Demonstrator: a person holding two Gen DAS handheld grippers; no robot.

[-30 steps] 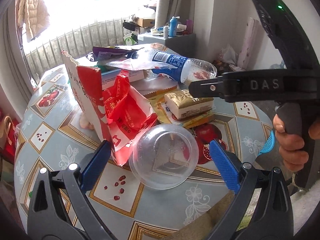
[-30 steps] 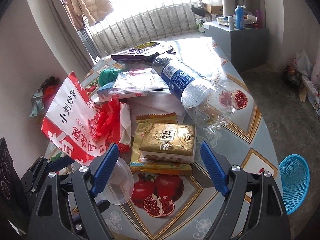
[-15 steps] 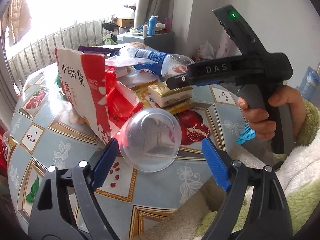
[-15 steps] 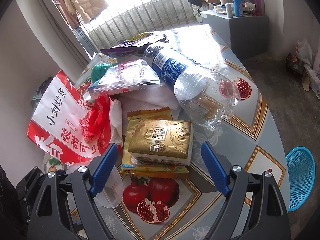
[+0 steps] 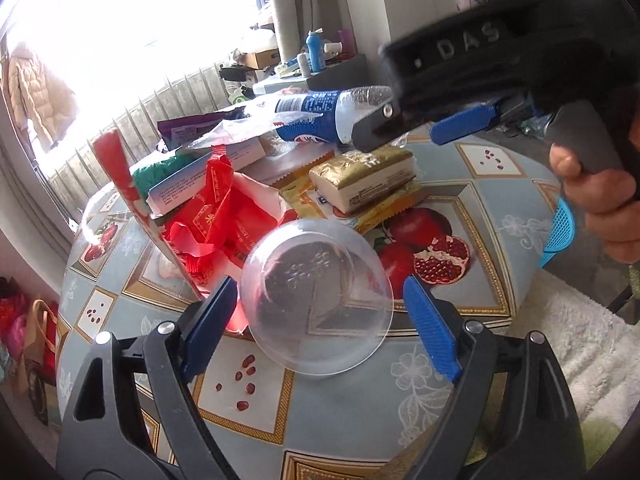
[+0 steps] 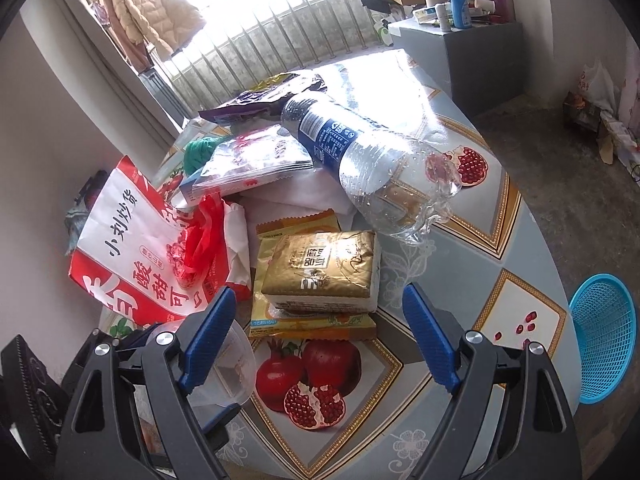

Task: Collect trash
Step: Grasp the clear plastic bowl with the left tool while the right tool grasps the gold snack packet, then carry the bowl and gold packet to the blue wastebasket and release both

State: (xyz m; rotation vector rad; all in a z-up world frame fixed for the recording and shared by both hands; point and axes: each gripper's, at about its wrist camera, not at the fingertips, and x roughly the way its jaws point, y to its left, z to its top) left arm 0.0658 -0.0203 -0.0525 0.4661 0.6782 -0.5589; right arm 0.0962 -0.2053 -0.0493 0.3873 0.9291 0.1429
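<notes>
A clear plastic bowl (image 5: 316, 308) sits tipped up between the blue fingers of my left gripper (image 5: 318, 280), which is shut on its rim at the near edge of the round table (image 5: 360, 420). In the right wrist view the same bowl (image 6: 236, 364) shows at the lower left. My right gripper (image 6: 318, 288) stands open with nothing between its fingers, hovering over a gold foil packet (image 6: 324, 268) that lies on yellow wrappers. Beside the bowl stands a red and white paper bag (image 6: 132, 256) stuffed with red plastic. A crushed clear bottle (image 6: 360, 160) with a blue label lies behind the packet.
More wrappers, a purple pouch (image 6: 256, 100) and a green bundle (image 6: 200, 152) are piled at the back of the table. A blue mesh basket (image 6: 604, 336) stands on the floor to the right. A grey cabinet (image 6: 480, 52) with bottles is behind, and a person's hand (image 5: 600, 192) holds the right gripper.
The left gripper's jaws have narrowed onto the clear bowl and the wrist has rolled, tipping the bowl up. The right gripper has hardly moved and stays open.
</notes>
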